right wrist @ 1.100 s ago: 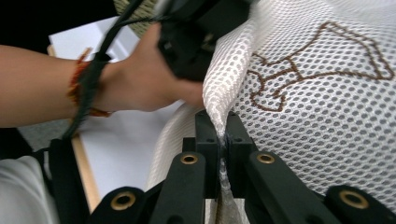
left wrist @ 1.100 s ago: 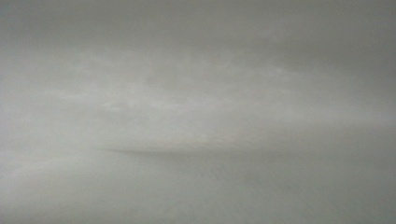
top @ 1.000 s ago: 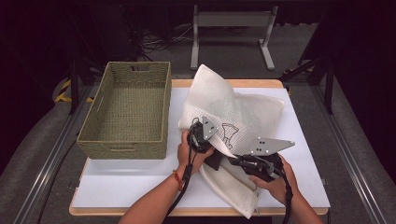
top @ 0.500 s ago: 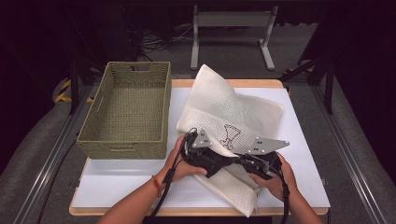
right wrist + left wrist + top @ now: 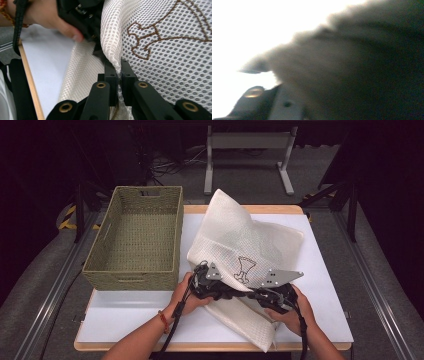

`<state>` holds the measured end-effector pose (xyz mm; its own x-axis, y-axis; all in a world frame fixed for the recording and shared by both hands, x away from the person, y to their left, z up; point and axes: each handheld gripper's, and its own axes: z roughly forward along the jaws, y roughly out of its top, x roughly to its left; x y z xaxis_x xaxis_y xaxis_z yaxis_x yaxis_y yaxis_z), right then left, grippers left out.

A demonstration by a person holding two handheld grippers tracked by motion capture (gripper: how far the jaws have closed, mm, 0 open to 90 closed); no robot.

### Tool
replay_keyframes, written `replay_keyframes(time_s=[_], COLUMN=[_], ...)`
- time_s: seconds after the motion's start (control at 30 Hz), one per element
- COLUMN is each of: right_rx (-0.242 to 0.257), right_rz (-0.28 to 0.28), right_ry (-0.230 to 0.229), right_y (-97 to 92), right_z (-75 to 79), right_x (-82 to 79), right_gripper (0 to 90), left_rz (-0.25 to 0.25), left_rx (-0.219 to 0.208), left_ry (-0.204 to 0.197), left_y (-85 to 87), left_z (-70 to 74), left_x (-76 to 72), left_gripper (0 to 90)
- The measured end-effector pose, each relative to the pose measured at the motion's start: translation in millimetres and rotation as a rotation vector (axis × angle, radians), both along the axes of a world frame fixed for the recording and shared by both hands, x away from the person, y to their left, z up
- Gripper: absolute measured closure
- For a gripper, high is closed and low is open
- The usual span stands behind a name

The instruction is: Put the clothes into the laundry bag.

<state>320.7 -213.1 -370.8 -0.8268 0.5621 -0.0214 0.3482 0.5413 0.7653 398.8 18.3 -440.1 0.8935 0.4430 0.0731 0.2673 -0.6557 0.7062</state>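
The right gripper [image 5: 119,75] has its two black jaws pinched together on a fold of the white mesh bag [image 5: 162,57], the cloth squeezed thin between the pads at lower centre of the right gripper view. In the high view that same right gripper [image 5: 260,296] sits low and right of centre, with the left gripper [image 5: 212,287] just beside it toward the left, both at the near edge of the mesh bag [image 5: 250,245]. The left gripper's jaws have just been closing; its own view is pressed so close against cloth that it is a blur, so I cannot tell for sure whether they have bitten the fabric, though they look drawn in at the bag's edge. To do this step well, I judge the left grip should be confirmed on a single layer of the hem close to the right one, then the two drawn apart evenly so the mouth of the bag opens or the cloth spreads flat without slipping; a shallow pinch on loose mesh could pull free. Outward from the jaws, the bag drapes upward through the centre of the high view, its brown embroidered emblem [image 5: 244,269] just above the grippers, resting on the white table [image 5: 125,320], with the woven basket [image 5: 135,237] at left, just beside the bag.
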Motion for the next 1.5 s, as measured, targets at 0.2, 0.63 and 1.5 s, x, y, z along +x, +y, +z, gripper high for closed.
replay_keyframes(time_s=[0.2, 0.63, 1.5], right_rx=[0.042, 0.175, 0.028], right_rz=[0.028, 0.135, -0.035], right_ry=[-0.037, -0.167, -0.023], right_y=[9.7, 18.1, 0.6], right_z=[9.2, 68.8, -7.5], right_x=[-6.1, -35.7, -22.3], right_gripper=[87.2, 87.5, 87.2], left_rz=[-0.002, -0.044, -0.121], left_rx=[-0.145, -0.343, -0.215], left_ry=[-0.113, -0.294, -0.180], left_y=[1.9, -11.5, -6.2], left_z=[23.0, 80.2, 18.0], left_x=[-12.9, -44.2, -31.1], left_gripper=[82.5, 82.9, 30.2])
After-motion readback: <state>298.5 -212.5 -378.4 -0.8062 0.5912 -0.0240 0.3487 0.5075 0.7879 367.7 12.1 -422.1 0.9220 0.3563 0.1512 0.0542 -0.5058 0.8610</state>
